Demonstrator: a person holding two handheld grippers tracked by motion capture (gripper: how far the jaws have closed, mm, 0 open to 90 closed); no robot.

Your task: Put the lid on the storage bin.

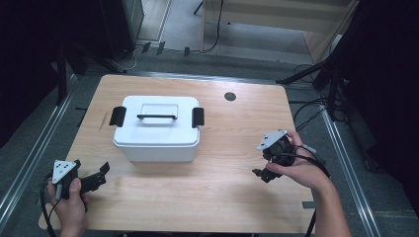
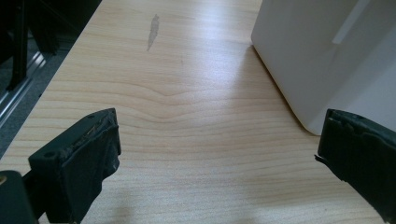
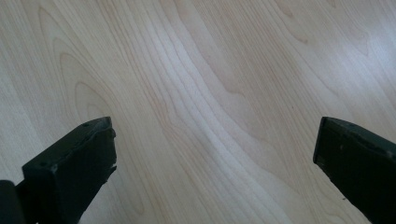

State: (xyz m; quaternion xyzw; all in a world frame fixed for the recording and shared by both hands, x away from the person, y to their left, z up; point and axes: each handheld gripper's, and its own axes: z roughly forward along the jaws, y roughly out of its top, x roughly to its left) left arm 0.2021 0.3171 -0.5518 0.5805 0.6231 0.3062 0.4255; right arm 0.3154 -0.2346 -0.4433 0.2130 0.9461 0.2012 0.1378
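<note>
A white box point(image 1: 156, 129) with a lid stands on the wooden table point(image 1: 232, 197), left of the table's middle and toward its far half. The lid carries a thin black handle point(image 1: 156, 117) across its top, and a black clip sits at each short end: one on the left point(image 1: 117, 116), one on the right point(image 1: 197, 117). Both clips lie flat against the box. The left gripper point(image 1: 94, 177) is held in a hand point(image 1: 71, 205) at the near left corner of the table, below and to the left of the box and apart from it. Its jaws stand wide apart and hold nothing; in the left gripper view the left gripper point(image 2: 217, 154) points along the bare wood with the near corner of the box point(image 2: 322, 56) rising just ahead of its right jaw, not touching it. A grey streak point(image 2: 152, 31) marks the wood farther off. The right gripper point(image 1: 262, 174) is held in the other hand point(image 1: 301, 170) over the right part of the table, well apart from the box, and is tipped down toward the tabletop. In the right gripper view the right gripper point(image 3: 215, 154) has its jaws spread wide over plain wood grain, with nothing between them. A small dark round spot point(image 1: 230, 96) lies on the table near its far edge, to the right of the box.
</note>
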